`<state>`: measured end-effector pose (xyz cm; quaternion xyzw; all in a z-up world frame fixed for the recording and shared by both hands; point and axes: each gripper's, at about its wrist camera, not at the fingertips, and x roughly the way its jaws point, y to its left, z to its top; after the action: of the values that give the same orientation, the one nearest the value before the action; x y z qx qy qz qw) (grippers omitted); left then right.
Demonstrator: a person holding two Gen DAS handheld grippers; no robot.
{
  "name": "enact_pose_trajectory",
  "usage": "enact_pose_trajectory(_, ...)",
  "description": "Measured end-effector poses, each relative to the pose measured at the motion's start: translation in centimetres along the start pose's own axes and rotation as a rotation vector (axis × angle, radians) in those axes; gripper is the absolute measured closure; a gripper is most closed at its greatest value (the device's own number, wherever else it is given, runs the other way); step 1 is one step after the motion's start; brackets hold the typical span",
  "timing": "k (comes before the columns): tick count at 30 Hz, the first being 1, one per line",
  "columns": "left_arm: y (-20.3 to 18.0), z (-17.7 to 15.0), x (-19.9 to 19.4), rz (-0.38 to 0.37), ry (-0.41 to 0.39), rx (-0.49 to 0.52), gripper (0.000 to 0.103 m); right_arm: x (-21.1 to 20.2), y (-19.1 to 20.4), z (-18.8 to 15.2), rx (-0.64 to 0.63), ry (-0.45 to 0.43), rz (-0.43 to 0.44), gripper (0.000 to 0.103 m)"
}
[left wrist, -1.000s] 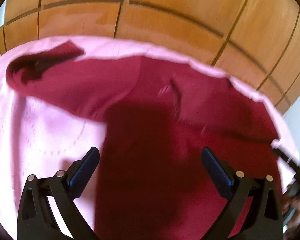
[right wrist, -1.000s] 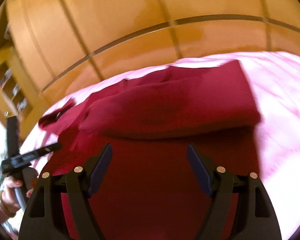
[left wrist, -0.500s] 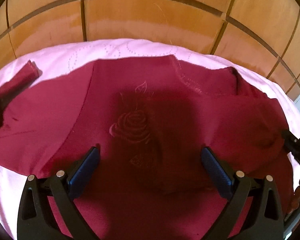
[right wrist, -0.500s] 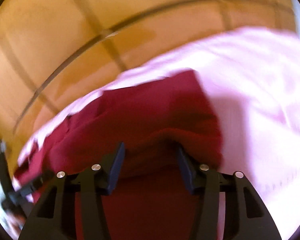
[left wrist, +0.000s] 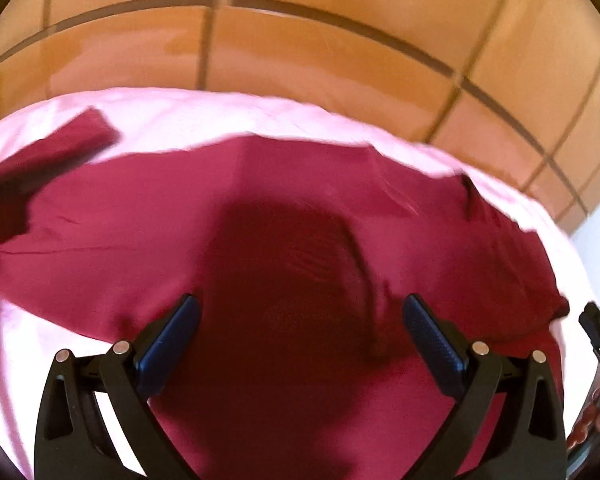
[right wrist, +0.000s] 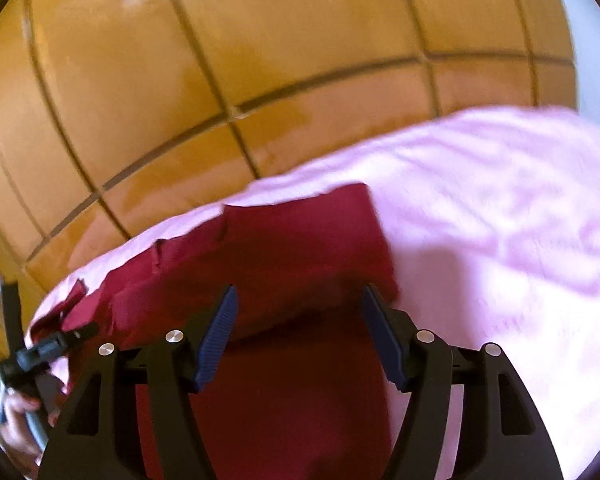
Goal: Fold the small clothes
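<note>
1. A dark red garment [left wrist: 300, 216] of soft, matte knit fabric lies spread on a pale pink bedsheet [left wrist: 204, 116]; the sheet is smooth with faint stitched patterning.
2. In the left wrist view, one long sleeve [left wrist: 48, 152] stretches toward the upper left and ends in a squared cuff. The body of the garment shows shallow wrinkles and a dark shadow at its centre.
3. The left gripper [left wrist: 300, 332] hovers over the garment, its black fingers with ribbed blue pads [left wrist: 432, 336] set wide apart, nothing pinched between them.
4. In the right wrist view, the garment's right side is folded over itself into a thick, blunt-cornered flap [right wrist: 312, 240].
5. The right gripper [right wrist: 298, 328] has just been opening. Its jaws stand apart around the folded edge, and cloth lies between them without being pressed.
6. Behind the bed stands glossy orange-brown wood panelling [right wrist: 260, 40] divided by dark grooves.
</note>
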<state>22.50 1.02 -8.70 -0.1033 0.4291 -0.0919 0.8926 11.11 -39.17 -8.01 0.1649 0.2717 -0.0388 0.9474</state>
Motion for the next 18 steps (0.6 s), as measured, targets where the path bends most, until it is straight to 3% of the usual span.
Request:
enact_pose_trajectory(4, 3.3, 1.7, -1.4, 0.079, -0.093, 0.01, 0.002, 3.2, 1.7, 0.0, -0.063, 0.04, 0.024, 0.039)
enact_pose_trajectory(6, 5.3, 3.0, -2.0, 0.152, -0.128, 0.042, 0.002, 5.5, 2.1, -0.6, -0.096, 0.108, -0.024, 0.039)
enact_pose_trajectory(8, 6.8, 4.1, -1.9, 0.203, -0.125, 0.075, 0.002, 7.8, 1.7, -1.5, -0.084, 0.193, -0.047, 0.039)
enact_pose_trajectory(14, 10.1, 8.0, 0.0, 0.473, -0.104, 0.282, 0.002, 8.0, 0.9, -1.6, -0.036, 0.182, -0.012, 0.039)
enact_pose_trajectory(18, 12.2, 8.8, 2.5, 0.555, -0.021, 0.381, 0.003, 8.0, 1.2, -1.6, -0.042, 0.179, -0.016, 0.038)
